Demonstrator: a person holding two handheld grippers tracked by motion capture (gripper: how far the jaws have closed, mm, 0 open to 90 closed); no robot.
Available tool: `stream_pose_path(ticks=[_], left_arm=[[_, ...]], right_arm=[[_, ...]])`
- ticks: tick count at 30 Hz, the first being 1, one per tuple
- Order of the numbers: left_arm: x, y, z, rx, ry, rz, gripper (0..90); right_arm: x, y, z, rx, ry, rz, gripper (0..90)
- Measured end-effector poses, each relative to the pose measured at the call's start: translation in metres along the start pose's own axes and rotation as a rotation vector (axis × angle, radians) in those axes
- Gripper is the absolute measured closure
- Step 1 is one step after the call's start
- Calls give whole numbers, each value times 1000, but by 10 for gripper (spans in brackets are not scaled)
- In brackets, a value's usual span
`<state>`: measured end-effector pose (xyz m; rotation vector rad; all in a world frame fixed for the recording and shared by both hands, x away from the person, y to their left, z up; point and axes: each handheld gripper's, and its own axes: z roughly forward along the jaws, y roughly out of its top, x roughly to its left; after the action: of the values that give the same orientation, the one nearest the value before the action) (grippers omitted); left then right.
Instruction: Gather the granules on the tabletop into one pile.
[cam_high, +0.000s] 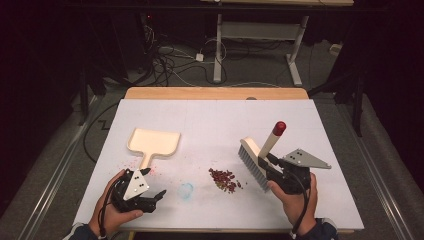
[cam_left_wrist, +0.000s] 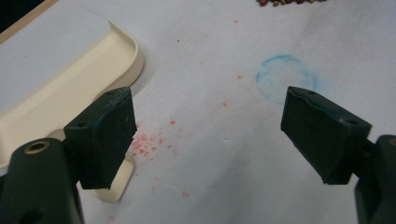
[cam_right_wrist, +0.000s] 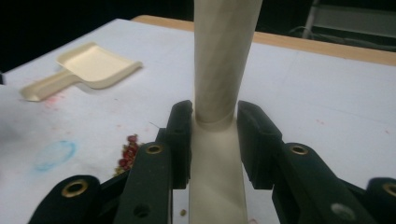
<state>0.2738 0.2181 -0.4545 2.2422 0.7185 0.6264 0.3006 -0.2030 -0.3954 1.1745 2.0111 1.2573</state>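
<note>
The right gripper (cam_high: 274, 169) has its jaws closed tight on the handle of the brush (cam_high: 260, 152), which tilts up over the bench (cam_high: 330, 200) near its right edge, beside the little pile of beans (cam_high: 225, 180). The left gripper (cam_high: 155, 197) rests near the front left corner with its jaws wide open and holding nothing, just in front of the dustpan (cam_high: 154, 142).

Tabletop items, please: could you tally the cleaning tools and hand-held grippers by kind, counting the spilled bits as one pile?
Dustpan, cream: 1
Brush, cream with a red handle tip: 1
Pile of dark red bits: 1
Hand-held grippers, left hand-held gripper open and empty, right hand-held gripper shut on the brush handle: 2
Total: 5
</note>
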Motion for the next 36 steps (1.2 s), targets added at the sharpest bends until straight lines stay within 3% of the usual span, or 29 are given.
stream_pose_path(ticks=[6,8,9,10,13,18,24,36], left_arm=[[0,1,1,7,9,1,174],[0,1,1,8,14,-4,176],[0,1,1,10,18,-3,182],[0,1,1,11,17,-3,183],[0,1,2,9,11,-1,182],[0,1,4,23,8,-1,179],[0,0,5,30,8,-3,179],[-1,0,7,39,7,-5,179]], right_arm=[[12,-9,20,75,-51,-64,679],[18,-10,25,75,-73,-74,679],[23,-9,26,78,-83,-101,679],[29,-9,28,82,-85,-103,679],[50,-10,35,86,-79,-169,678],[70,-8,44,80,-72,-216,673],[83,-5,53,72,-70,-242,670],[81,0,48,4,-45,-206,676]])
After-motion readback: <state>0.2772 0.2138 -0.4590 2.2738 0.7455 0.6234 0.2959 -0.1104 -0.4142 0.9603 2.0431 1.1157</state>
